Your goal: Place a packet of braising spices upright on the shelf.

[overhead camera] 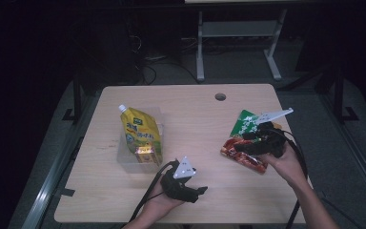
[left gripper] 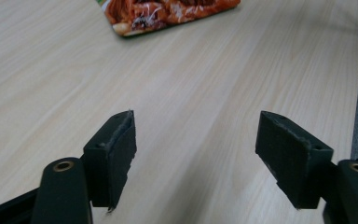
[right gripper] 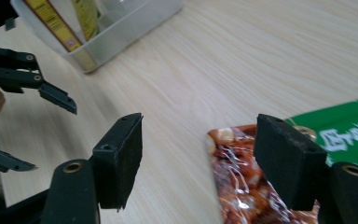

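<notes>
The red snack packet (right gripper: 251, 186) is being approached by the right hand-held gripper (right gripper: 205, 158), whose jaws are spread wide with the packet's corner lying between and beneath them, probably untouched. A lowering and closing is called for next. The left hand-held gripper (left gripper: 196, 154) is held open above bare tabletop (left gripper: 191, 70).

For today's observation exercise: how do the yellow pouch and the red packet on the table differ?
The yellow pouch has a white spout and leans inside the clear bin; the red packet has no spout and lies flat on the bare table. The yellow pouch sits apart from both grippers, while the red packet lies just under the open right gripper. Both are glossy printed soft packs.
</notes>
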`<state>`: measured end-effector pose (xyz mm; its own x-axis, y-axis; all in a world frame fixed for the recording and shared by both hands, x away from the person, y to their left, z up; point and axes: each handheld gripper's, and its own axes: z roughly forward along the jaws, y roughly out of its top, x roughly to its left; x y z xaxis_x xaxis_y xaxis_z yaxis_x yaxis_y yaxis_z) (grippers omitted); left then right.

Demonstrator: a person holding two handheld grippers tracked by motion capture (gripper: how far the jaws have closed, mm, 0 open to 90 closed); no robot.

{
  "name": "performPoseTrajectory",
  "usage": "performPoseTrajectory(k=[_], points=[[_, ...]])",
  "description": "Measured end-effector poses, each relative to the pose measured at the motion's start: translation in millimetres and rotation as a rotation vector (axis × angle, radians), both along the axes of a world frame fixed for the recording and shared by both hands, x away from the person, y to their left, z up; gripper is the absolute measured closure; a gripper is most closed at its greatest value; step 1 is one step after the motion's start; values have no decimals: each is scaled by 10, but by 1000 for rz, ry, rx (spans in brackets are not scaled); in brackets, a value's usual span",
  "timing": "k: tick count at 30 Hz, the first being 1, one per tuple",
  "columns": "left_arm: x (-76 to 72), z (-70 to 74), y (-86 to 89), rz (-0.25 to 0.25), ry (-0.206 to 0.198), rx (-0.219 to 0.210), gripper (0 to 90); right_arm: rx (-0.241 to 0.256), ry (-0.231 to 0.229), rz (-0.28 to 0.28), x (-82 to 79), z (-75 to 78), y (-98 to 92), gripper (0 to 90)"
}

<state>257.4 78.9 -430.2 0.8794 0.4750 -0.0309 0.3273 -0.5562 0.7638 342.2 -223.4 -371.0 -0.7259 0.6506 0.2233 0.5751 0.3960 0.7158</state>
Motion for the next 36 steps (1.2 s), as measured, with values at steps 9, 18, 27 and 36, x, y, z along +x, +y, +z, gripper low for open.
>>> performPoseTrajectory(k=[9,18,27,36], points=[[216,80,-265,-36,4,1,347,-22,49,-109,93,-67,-256,292],[471,66,-575,-53,-1,2,459,-69,84,-206,272,-198,-511,294],[762,5,-859,-49,35,-1,577,-95,122,-327,473,-235,-736,291],[964,-81,-1117,-20,11,58,752,-118,158,-429,660,-369,-903,296]])
